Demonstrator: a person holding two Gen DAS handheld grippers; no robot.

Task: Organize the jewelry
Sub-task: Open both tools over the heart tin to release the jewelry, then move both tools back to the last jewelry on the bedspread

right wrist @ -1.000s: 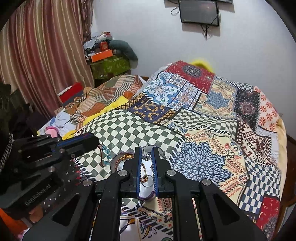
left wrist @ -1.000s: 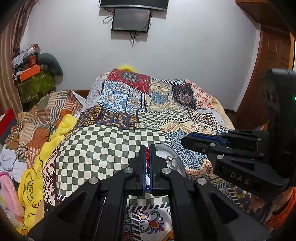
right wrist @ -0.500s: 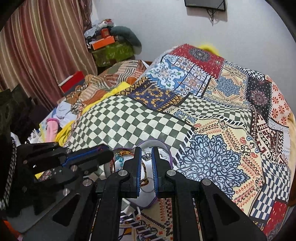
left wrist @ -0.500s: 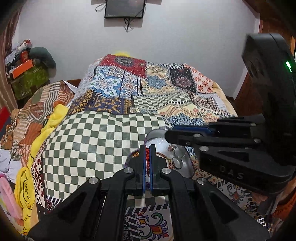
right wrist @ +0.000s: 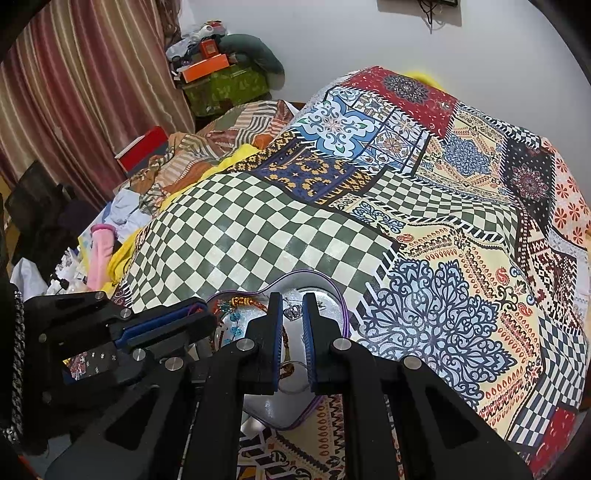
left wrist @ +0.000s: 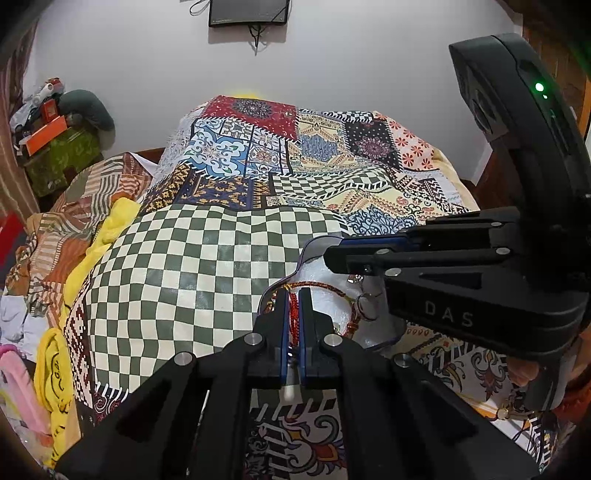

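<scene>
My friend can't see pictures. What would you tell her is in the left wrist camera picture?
The left gripper is pinched shut on a red beaded string, just over a white heart-shaped tray with jewelry, lying on a patchwork bedspread. The right gripper reaches in from the right over the same tray. Behind is a white wall.

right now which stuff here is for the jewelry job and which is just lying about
For the job: tray; red beads in left gripper; bracelet; ring; right gripper.

Lying about: bedspread; yellow cloth; orange box; screen.
</scene>
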